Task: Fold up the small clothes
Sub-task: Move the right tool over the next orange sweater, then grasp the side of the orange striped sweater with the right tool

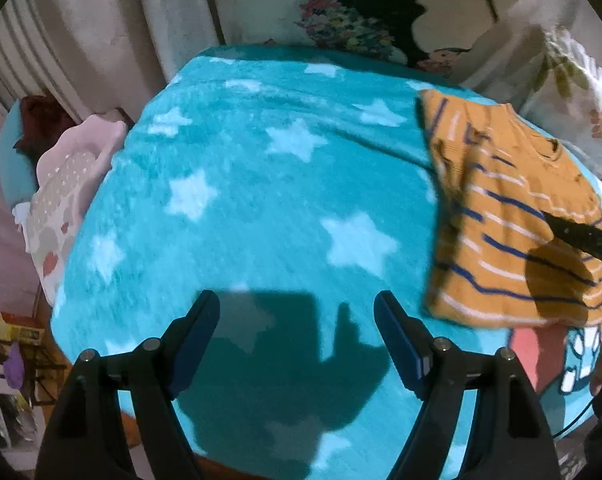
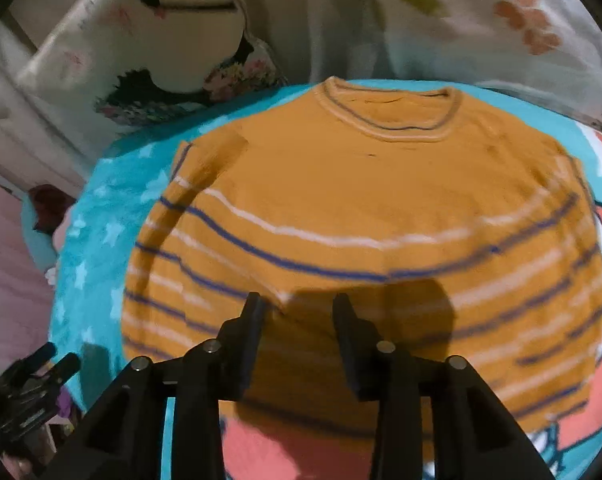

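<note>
A small orange sweater (image 2: 361,208) with blue and white stripes lies flat on the turquoise star blanket (image 1: 261,184), collar at the far end. In the left wrist view the sweater (image 1: 497,220) lies to the right, its near left edge folded over. My left gripper (image 1: 297,308) is open and empty, above bare blanket to the left of the sweater. My right gripper (image 2: 299,304) is open and empty over the sweater's lower middle; a finger of it (image 1: 581,234) reaches over the sweater. The left gripper also shows low in the right wrist view (image 2: 57,358).
Printed pillows (image 1: 341,8) and a white floral cloth (image 2: 481,28) lie along the blanket's far edge. A pink spotted pillow (image 1: 65,184) sits off the left edge. A pink cartoon print (image 2: 285,452) marks the blanket near the sweater's hem.
</note>
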`<state>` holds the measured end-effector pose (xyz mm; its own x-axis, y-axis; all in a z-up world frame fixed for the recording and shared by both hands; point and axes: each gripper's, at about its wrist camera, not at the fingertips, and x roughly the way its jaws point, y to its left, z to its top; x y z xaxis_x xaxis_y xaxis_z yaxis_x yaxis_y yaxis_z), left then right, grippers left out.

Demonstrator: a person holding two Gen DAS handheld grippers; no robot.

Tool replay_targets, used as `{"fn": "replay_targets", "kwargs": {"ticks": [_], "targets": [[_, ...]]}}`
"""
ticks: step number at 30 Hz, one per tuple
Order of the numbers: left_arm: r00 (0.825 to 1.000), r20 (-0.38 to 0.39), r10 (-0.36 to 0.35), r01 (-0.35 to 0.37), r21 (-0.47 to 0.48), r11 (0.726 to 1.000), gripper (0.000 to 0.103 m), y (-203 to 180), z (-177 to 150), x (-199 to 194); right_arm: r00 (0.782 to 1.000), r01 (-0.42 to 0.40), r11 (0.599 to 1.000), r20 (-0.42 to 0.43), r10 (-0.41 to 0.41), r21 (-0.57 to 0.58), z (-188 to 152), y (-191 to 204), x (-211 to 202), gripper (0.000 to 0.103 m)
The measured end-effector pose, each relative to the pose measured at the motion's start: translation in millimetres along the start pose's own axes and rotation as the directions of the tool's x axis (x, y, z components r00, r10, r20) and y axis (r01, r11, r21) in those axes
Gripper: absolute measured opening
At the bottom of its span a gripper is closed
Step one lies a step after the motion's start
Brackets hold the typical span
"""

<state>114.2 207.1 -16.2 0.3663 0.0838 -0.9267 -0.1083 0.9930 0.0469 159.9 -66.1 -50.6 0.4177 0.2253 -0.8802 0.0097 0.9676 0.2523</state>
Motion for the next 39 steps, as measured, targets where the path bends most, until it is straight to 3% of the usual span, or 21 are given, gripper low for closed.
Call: {"fn": "replay_targets", "kwargs": {"ticks": [5,13,20,24,34,39], "targets": [[1.000,-0.002,0.007,-0.007,0.028,1.000,0.079,11,15,13,0.995,0.100,0.995,-0.011,-0.100,-0.018,13,16,23,0.055],[0.999,-0.030,-0.013,0.013,0.007,1.000,0.079,28,31,30,0.992,0.123,0.990,0.036,-0.120,-0.073,18,58,-5,0.055],[0.999,-0.050,-0.012,0.010,-0.040,0.999,0.079,54,34,39,0.986,0.163,0.963,0.003,-0.166,-0.213,21,120,14,0.058],[0.998,-0.063,-0.011,0.007,-0.073,0.997,0.079,69,33,43,0.981,0.190,0.957,-0.007,-0.196,-0.219,20,132,24,0.060],[0.995,-0.094,-0.027,0.013,-0.154,0.988,0.079,96,28,55,0.991,0.136,0.975,0.036,-0.132,-0.176,23,147,19,0.061],[0.994,-0.104,-0.040,0.024,-0.157,0.987,0.079,96,26,60,0.975,0.207,0.954,-0.030,-0.219,-0.217,18,158,51,0.061]]}}
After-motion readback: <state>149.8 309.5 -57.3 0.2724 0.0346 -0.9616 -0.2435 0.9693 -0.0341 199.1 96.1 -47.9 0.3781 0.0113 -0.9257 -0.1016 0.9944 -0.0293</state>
